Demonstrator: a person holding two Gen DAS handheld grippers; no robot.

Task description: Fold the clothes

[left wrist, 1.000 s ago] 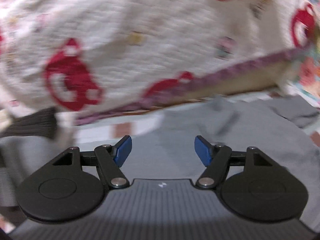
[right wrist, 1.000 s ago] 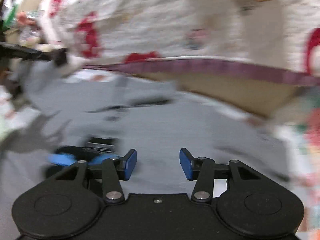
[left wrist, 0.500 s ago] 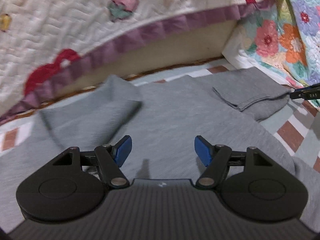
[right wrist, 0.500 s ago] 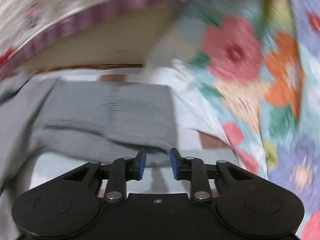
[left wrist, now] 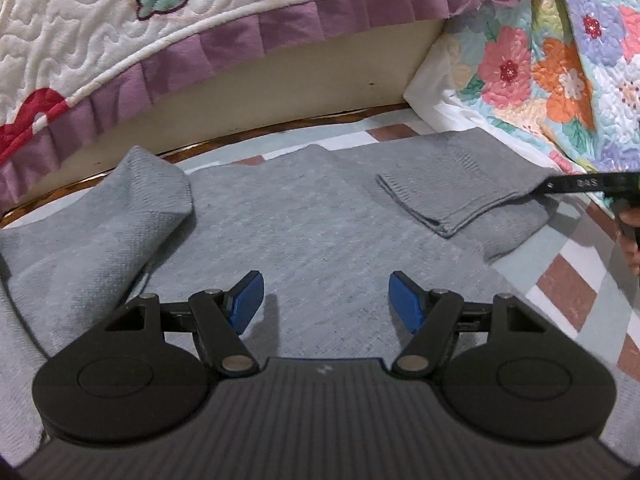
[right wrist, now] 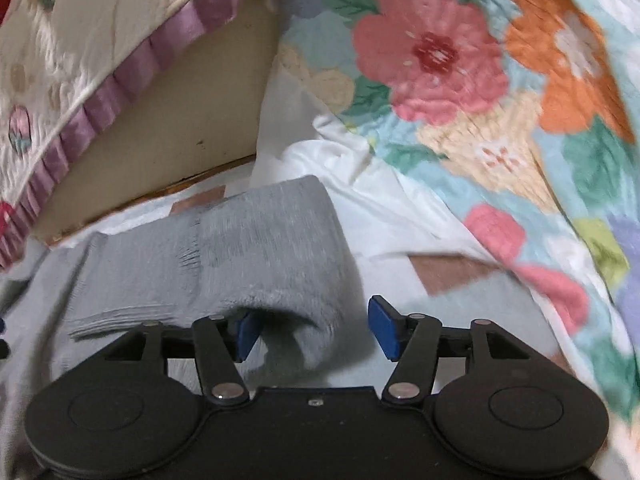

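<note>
The grey sweater [left wrist: 320, 216] is soft and limp; grip its folded sleeve [right wrist: 256, 256] edge; left gripper [left wrist: 326, 304] and right gripper [right wrist: 314, 330] fingers gape wide, empty.

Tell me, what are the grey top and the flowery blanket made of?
The grey top looks like soft matte knit, maybe cotton: ribbed rows show on its folded sleeve. The flowery blanket looks like quilted printed cloth, its stitch lines puffing the surface.

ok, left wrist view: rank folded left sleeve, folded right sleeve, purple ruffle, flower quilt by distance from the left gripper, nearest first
From the left gripper, which is open over the grey sweater:
1. Folded left sleeve, just left of the fingers.
2. Folded right sleeve, ahead on the right.
3. Purple ruffle and flower quilt, both at the back, too close to call.
</note>
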